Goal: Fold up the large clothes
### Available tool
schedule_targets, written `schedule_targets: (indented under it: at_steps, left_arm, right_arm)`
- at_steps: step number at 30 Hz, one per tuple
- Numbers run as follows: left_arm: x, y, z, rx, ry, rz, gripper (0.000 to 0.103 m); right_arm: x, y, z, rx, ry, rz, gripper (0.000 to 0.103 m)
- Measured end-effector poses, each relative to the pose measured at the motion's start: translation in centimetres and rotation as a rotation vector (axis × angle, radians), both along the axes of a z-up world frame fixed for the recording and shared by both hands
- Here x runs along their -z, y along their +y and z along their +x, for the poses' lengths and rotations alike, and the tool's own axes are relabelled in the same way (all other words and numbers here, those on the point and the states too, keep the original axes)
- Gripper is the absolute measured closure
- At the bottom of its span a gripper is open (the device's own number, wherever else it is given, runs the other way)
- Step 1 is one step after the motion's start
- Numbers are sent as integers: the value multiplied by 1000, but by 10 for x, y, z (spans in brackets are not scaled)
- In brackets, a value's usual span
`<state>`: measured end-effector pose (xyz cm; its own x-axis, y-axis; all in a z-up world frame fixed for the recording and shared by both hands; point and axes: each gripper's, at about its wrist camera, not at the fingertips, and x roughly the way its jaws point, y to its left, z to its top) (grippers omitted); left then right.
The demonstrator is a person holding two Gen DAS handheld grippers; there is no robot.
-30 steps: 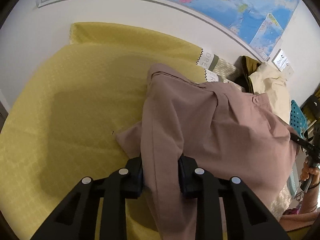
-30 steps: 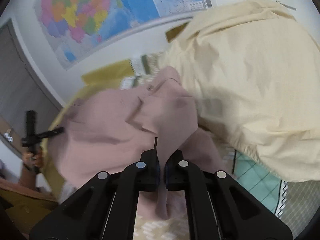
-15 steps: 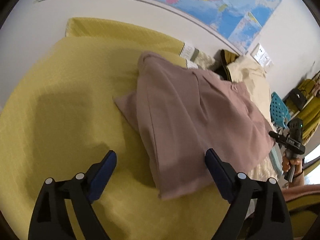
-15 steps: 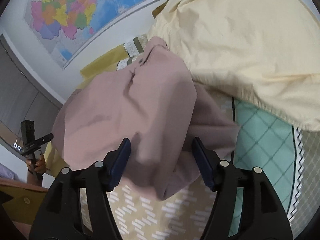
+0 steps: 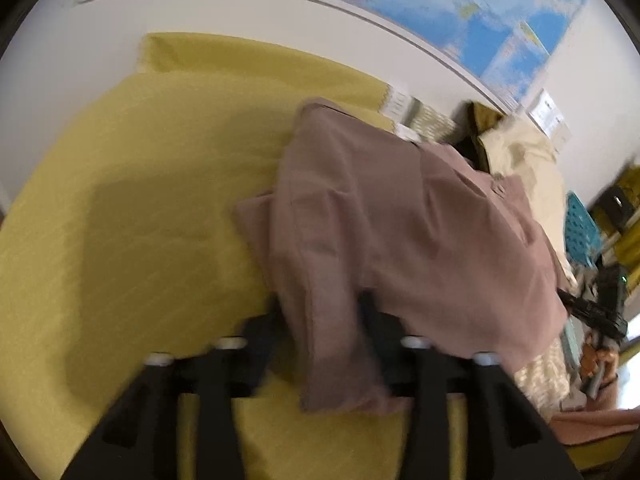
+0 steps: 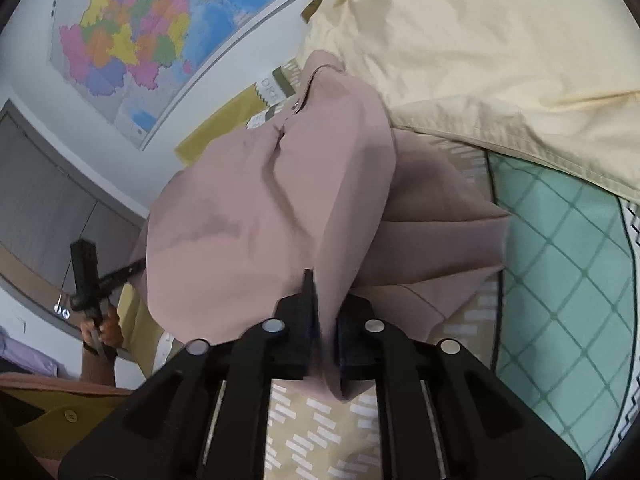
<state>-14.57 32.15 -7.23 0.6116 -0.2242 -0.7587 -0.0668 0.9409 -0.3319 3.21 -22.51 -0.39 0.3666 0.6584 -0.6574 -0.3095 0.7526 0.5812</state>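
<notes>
A dusty-pink garment [image 5: 400, 224] lies partly folded on a yellow cloth [image 5: 140, 200]. In the left wrist view my left gripper [image 5: 320, 320] has its fingers close around the garment's near edge; the frame is blurred. In the right wrist view the same pink garment [image 6: 272, 208] bunches up in front of my right gripper [image 6: 324, 320], whose fingers are closed on a fold of it. The other hand-held gripper [image 6: 90, 276] shows at the far left of that view.
A pale yellow garment [image 6: 480, 52] is heaped at the right, over a green checked cloth [image 6: 560, 260]. A beige patterned cloth [image 6: 312, 432] lies under the right gripper. A wall map [image 6: 160, 32] hangs behind. A teal basket [image 5: 582, 228] stands at the right.
Half a second ago both grippers were open and off the garment. Now both have closed again on the pink garment's edges. The left view has moved closer and is blurred.
</notes>
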Motion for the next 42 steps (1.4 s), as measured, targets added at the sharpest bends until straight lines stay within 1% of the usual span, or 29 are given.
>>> schedule_targets:
  at_steps: [1,2,3,4,5,7,9,10,11,13,14,16,17,19,21,25,29,31,34,37,42]
  left_arm:
    - [-1,6,-8,-32,-10,-14,37]
    - [-2,11,-13,-43,-15,-36,35]
    - [-3,16,-20,-51,-19,-66,32]
    - [-4,21,-27,-61,-22,-82,30]
    - [-5,24,-33,-68,-21,-90,30]
    - [-8,26,-46,-67,-15,-107,29]
    - [-9,23,-57,-49,-19,-128,28]
    - [-10,20,-63,-32,-22,-143,25]
    - [-10,15,-67,-14,-23,-168,22]
    - [-5,6,-74,28,-13,-234,20]
    - [-2,0,-76,49,-5,-266,20]
    - [2,-11,-74,59,-2,-270,19]
    - [6,-15,-70,68,0,-293,19]
    - [8,-18,-63,67,-22,-326,9]
    - [10,-21,-55,72,-19,-368,8]
    - [11,-25,-40,68,-43,-409,7]
    - [12,-43,-28,119,-44,-409,7]
    - [12,-56,-21,150,-41,-396,7]
    - [12,-71,-11,171,-42,-374,7]
    - [13,-77,-3,177,-38,-374,7]
    - [14,-75,9,139,-31,-386,7]
  right_arm:
    - [-2,-1,-1,1,-2,0,84]
    - [-4,-2,-2,4,-4,-1,72]
    - [-7,-4,-4,12,-11,0,55]
    - [-11,-6,-6,19,-19,0,48]
    - [-13,-7,-9,26,-28,-1,43]
    - [-15,-10,-11,38,-25,1,43]
    - [-13,-17,-15,50,-3,34,40]
    - [-12,-20,-18,57,10,44,40]
    - [-12,-23,-23,61,20,50,38]
    - [-11,-27,-30,66,28,62,30]
    - [-10,-29,-34,71,36,70,28]
    - [-6,-32,-41,69,57,91,28]
    - [-4,-33,-44,70,65,92,28]
    - [-1,-32,-49,62,75,99,28]
    - [-1,-30,-53,55,73,116,28]
    - [2,-22,-54,36,75,148,27]
    - [7,-10,-47,36,93,164,27]
    - [7,-6,-42,37,89,167,25]
    - [8,-1,-34,53,89,181,25]
    - [8,2,-30,74,95,182,24]
    - [6,-6,-36,114,139,196,25]
